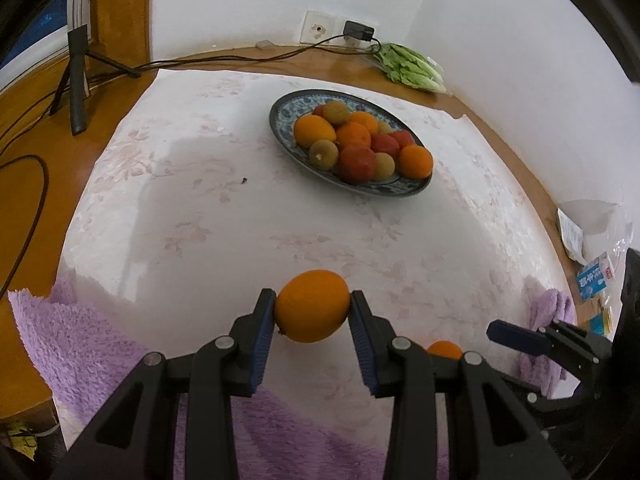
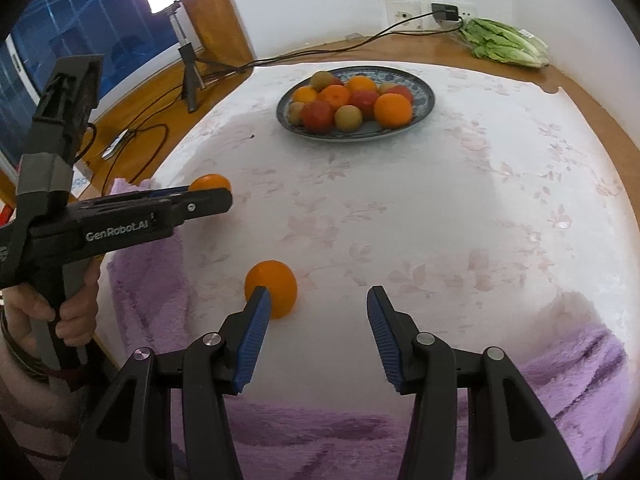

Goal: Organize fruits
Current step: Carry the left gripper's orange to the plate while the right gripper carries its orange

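Note:
My left gripper [image 1: 313, 307] is shut on an orange [image 1: 312, 300], held above the white flowered cloth [image 1: 200, 208]. From the right wrist view that same orange [image 2: 210, 182] shows just past the left gripper's fingers [image 2: 216, 200], with a hand on the handle. My right gripper [image 2: 318, 298] stands open low over the cloth. A second orange [image 2: 276, 284] lies on the cloth, outside the jaws, by the left fingertip. A blue patterned plate [image 2: 426, 100], also seen far across the cloth [image 1: 280, 120], holds several oranges, red fruits and small brownish-green fruits.
A purple fluffy towel [image 1: 72, 344] lies under the cloth's near edge. A bag of lettuce [image 1: 412, 66] sits at the wall by a socket and charger [image 1: 358, 32]. A small tripod [image 1: 78, 80] and cables stand on the wooden surface at left. Packets [image 1: 588, 280] lie at right.

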The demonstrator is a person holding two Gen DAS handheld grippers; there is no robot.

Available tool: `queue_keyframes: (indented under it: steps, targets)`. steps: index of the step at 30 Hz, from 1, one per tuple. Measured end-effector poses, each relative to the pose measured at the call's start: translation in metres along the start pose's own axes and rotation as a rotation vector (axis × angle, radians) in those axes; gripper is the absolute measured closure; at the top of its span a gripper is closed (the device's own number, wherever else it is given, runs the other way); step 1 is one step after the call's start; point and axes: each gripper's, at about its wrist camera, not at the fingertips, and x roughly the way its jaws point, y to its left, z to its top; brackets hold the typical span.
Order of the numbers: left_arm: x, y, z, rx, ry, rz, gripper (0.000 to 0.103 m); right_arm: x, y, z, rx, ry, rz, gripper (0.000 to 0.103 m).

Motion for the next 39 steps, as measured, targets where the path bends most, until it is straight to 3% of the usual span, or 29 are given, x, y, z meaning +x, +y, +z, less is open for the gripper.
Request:
queue_keyframes:
  steps: [28, 35, 39]
  targets:
    - [0.0, 0.007, -0.003, -0.026, 0.004, -0.001, 0.065, 0.027, 0.04, 0.002, -0.116, 0.051, 0.086, 0.052]
    - [0.002, 0.008, -0.002, -0.028, 0.012, 0.007, 0.065, 0.032, 0.043, 0.003, -0.142, 0.039, 0.081, 0.069]
    - [0.002, 0.008, -0.002, -0.026, 0.011, 0.007, 0.065, 0.033, 0.043, 0.004, -0.143, 0.036, 0.085, 0.069]
